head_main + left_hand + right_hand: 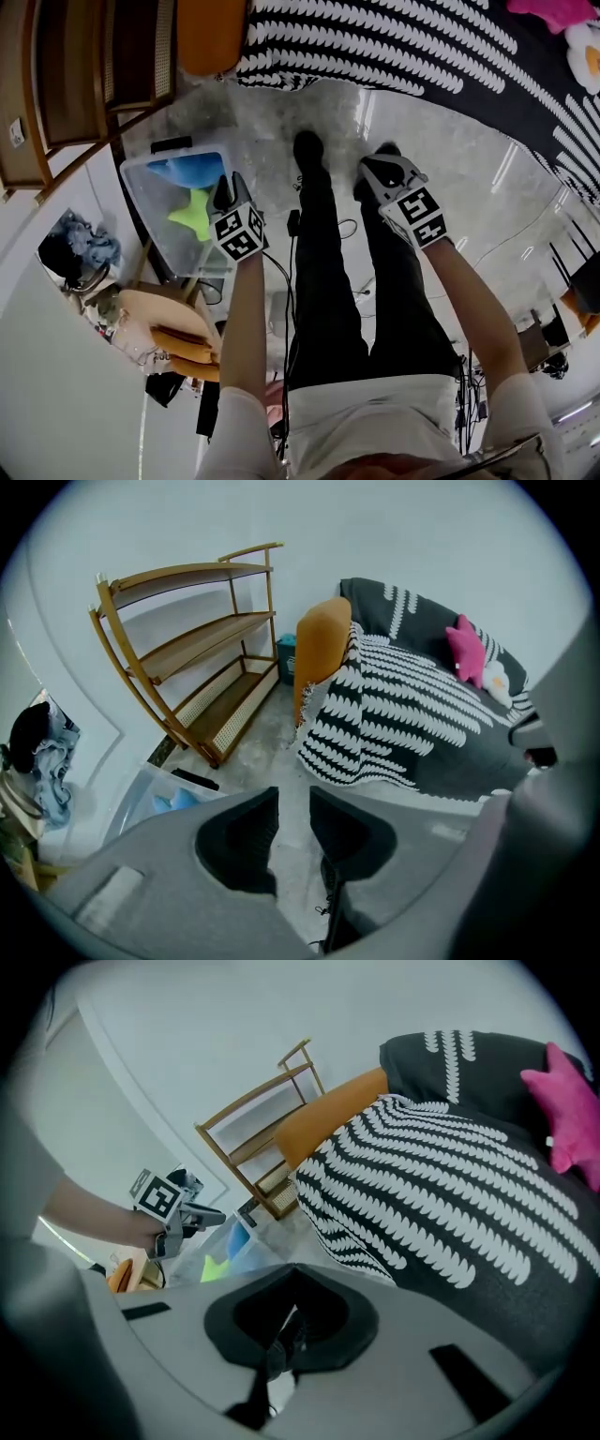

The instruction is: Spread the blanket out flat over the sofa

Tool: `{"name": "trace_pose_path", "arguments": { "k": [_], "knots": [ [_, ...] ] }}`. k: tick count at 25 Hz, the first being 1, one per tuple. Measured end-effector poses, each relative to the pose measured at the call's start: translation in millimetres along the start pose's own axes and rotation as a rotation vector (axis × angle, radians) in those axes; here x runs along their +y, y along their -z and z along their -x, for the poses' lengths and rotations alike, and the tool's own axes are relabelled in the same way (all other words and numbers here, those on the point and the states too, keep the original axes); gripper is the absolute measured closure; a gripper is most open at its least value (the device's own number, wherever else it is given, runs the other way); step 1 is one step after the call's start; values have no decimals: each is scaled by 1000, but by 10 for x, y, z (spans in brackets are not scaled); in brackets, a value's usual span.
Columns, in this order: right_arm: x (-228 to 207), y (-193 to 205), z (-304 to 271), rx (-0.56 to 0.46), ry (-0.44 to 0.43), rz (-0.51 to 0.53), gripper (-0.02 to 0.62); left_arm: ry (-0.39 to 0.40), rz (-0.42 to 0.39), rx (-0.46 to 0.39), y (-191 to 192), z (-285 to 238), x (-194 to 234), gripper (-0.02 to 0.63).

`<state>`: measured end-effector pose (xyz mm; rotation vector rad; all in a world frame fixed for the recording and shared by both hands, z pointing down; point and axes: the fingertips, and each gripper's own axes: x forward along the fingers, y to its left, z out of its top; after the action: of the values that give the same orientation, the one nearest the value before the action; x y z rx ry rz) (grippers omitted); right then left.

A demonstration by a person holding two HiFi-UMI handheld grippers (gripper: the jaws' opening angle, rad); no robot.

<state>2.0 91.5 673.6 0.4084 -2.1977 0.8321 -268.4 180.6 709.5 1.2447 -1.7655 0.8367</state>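
The black blanket with white leaf rows (394, 37) lies draped over the sofa, its edge hanging down to the floor (375, 724) (441, 1213). The sofa's orange arm (322, 644) shows bare beside it. Neither gripper touches the blanket. My left gripper (228, 187) (292, 803) is held over the floor, away from the blanket, open with nothing between its jaws. My right gripper (382, 173) (294, 1269) hangs near the person's right foot, jaw tips meeting, shut on nothing.
A clear plastic bin (150, 202) with blue and green items stands on the floor at the left. A wooden shelf unit (202, 658) stands by the wall beside the sofa. A pink star cushion (464, 649) and a white toy (586, 52) lie on the blanket. Cables trail by the person's feet.
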Motion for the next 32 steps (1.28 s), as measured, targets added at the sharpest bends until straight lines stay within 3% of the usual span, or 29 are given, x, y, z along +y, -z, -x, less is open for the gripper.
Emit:
{"name": "trace_pose_path", "arguments": {
  "k": [15, 23, 32],
  "knots": [
    [-350, 55, 0, -34, 35, -86, 592, 155, -118, -57, -721, -581, -848, 476],
    [-577, -41, -79, -41, 55, -101, 592, 179, -232, -40, -1135, -1156, -853, 459],
    [-636, -260, -463, -71, 52, -146, 592, 208, -374, 29, -1150, -1724, -873, 448]
  ]
}}
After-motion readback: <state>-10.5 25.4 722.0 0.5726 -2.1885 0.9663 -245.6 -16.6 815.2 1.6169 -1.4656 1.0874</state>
